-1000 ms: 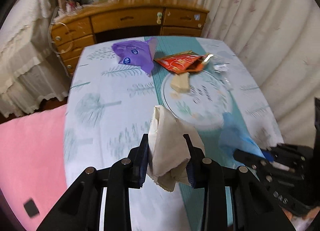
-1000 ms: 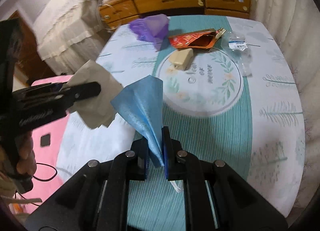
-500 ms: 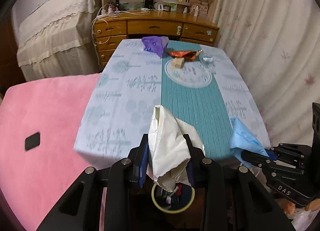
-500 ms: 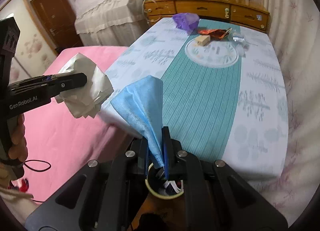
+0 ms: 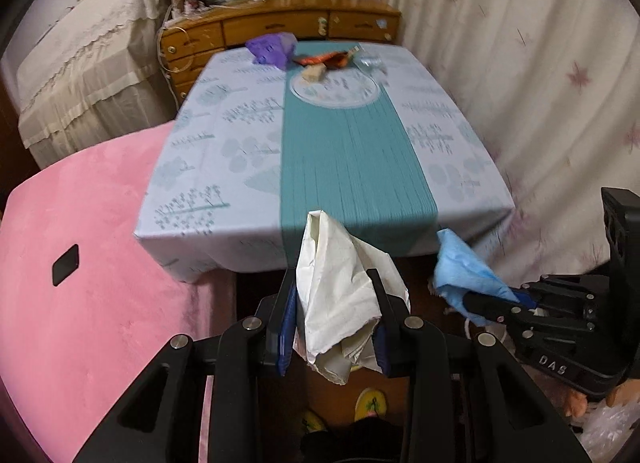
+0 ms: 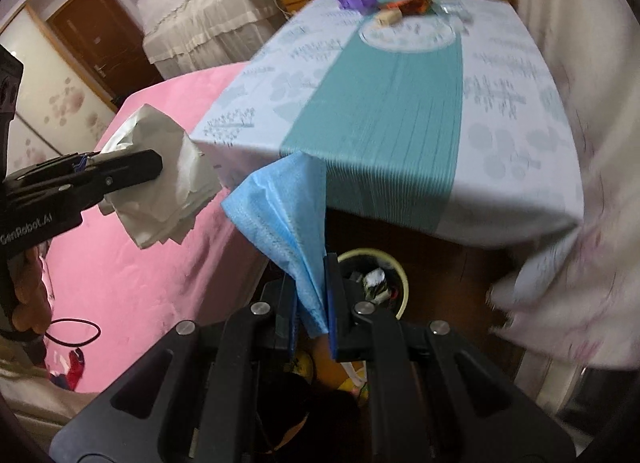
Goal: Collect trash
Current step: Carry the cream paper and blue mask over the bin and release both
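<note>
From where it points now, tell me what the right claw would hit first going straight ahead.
Likely the near edge of the table: the right claw, shut on the blue cloth, aims at it. The yellow-rimmed bin sits lower, below that line. Depth is uncertain.

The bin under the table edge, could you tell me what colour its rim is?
Pale yellow; the bin shows best in the right wrist view.

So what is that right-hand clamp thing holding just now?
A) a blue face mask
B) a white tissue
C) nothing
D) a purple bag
A: the right gripper is shut on the blue face mask, above the yellow-rimmed bin; the left gripper holds the white tissue.
</note>
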A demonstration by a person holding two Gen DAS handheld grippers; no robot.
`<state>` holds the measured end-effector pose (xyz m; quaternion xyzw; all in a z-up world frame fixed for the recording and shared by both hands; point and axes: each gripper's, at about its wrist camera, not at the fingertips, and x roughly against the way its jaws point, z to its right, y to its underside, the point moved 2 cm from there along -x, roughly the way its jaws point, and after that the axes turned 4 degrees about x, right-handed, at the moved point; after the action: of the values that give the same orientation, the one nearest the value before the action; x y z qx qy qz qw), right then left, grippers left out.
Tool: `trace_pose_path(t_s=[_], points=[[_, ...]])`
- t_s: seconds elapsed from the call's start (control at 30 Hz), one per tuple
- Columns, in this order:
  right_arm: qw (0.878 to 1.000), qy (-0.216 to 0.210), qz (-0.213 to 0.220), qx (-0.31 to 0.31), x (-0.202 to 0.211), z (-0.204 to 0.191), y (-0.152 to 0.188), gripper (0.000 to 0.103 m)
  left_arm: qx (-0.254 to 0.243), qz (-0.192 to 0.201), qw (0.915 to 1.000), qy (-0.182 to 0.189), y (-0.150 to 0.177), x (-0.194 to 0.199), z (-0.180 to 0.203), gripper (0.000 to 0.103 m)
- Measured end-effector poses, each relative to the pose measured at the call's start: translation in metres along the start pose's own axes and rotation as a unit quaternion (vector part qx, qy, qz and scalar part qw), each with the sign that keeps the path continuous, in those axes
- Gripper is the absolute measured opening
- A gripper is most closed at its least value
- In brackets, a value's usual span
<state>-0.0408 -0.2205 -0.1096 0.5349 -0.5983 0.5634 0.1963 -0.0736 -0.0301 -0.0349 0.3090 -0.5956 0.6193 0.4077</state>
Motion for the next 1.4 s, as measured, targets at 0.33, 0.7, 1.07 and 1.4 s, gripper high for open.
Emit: trace_pose_path(t_s=[0.33, 0.7, 1.07, 1.4], points=[[0.996, 0.024, -0.047, -0.070, -0.066, 0.011, 0.052, 0.008, -0.016, -0.043, 0.9985, 0.028, 0.042, -0.091, 0.002, 0.031], [0.974, 0.058, -0.101, -0.193, -0.234, 0.075, 0.128, 0.009, -0.024, -0.093, 0.9952, 0.019, 0.119, -0.282, -0.010, 0.032], [0.964, 0.060, -0.112, -0.233, -0.371, 0.102, 0.163, 0.009, -0.023, -0.086, 0.9960, 0.000, 0.163, -0.405, -0.026, 0.038], [0.960, 0.041, -0.111, -0.253, -0.414, 0.122, 0.177, 0.027, 0.001, -0.105, 0.9944, 0.008, 0.190, -0.456, -0.049, 0.092]])
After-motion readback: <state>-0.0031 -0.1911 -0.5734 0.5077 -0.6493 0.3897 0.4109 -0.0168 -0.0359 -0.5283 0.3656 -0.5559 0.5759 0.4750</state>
